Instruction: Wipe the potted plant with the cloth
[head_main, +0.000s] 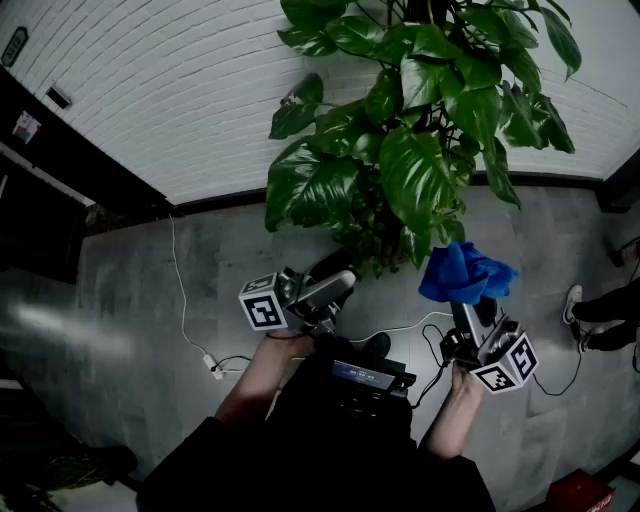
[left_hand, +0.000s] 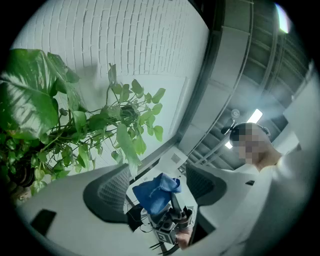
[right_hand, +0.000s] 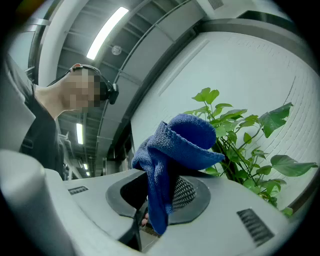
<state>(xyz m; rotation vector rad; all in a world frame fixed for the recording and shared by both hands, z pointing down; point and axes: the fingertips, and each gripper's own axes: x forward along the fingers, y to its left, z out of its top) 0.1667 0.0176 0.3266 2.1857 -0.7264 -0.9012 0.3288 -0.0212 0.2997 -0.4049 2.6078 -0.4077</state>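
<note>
- The plant (head_main: 405, 150) stands on the grey floor (head_main: 150, 290) by a white brick wall (head_main: 180, 90), its broad glossy leaves spreading towards the person.
- The right gripper (head_main: 468, 306) has its jaws pressed together on the blue cloth (head_main: 463, 272). The cloth is pinched in a bunch, with a puffed fold standing above the jaws and a tail hanging down between them.
- The cloth is held up at the plant's lower right side, just beside the lowest leaves. Whether it touches one cannot be told.
- The left gripper (head_main: 343, 276) is at the plant's lower left, apart from the cloth. Its jaws are spread wide, with nothing between them.
- In the left gripper view, the right gripper and its cloth show through the gap between the jaws, further off.
- Both grippers tilt upwards towards the foliage, and their marker cubes face the head camera.
- A white cable (head_main: 181, 300) runs from the wall across the floor to the left of the left gripper.
- A pair of shoes (head_main: 598, 312) stands at the right edge of the head view, well apart from the plant.
</note>
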